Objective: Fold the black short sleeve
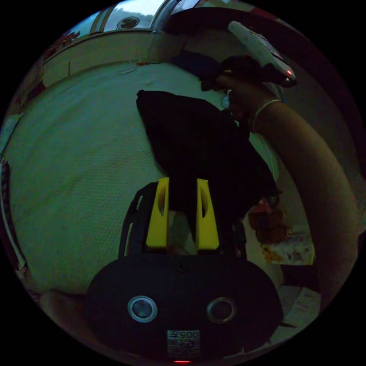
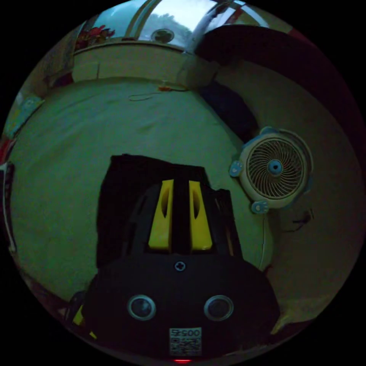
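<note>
Both grippers, left [image 1: 182, 183] and right [image 2: 180, 185], clamp the black shirt [image 1: 198, 152].

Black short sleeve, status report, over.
Left gripper holding black short sleeve. Right gripper fingers on it too. Small fan beside the bed.

A dim home bedroom: a pale bedspread [image 2: 76, 152], a small fan [image 2: 275, 168] and a window [image 2: 171, 19].
</note>
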Tool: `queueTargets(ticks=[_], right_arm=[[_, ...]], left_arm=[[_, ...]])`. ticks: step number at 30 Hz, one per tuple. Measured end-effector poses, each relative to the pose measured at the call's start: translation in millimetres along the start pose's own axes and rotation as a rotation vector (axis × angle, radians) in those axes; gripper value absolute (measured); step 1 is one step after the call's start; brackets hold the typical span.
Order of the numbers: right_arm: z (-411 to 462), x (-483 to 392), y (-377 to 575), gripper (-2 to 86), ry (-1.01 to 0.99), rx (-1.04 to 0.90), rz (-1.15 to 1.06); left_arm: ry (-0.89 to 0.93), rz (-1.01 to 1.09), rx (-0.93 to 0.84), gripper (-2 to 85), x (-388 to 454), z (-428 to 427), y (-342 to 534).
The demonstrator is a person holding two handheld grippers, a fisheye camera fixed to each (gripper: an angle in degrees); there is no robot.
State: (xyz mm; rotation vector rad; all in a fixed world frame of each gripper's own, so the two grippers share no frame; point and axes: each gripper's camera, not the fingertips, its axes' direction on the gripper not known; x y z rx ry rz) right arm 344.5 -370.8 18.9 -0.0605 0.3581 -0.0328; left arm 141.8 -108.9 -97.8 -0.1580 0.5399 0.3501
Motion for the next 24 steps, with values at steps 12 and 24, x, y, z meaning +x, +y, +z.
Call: queueTargets(ticks=[12,24], right_arm=[[-58.4,-120.0,64.3,0.9,-0.181,-0.118,0.068],[-256.0,-372.7,171.9,3.6,-0.587,0.007,-0.311]], left_arm=[[-0.179,-0.114,0.093,9.9,-118.9,-150.7,119.7],[-0.564,-0.473,0.222,10.5,-317.2,-344.6,274.5]])
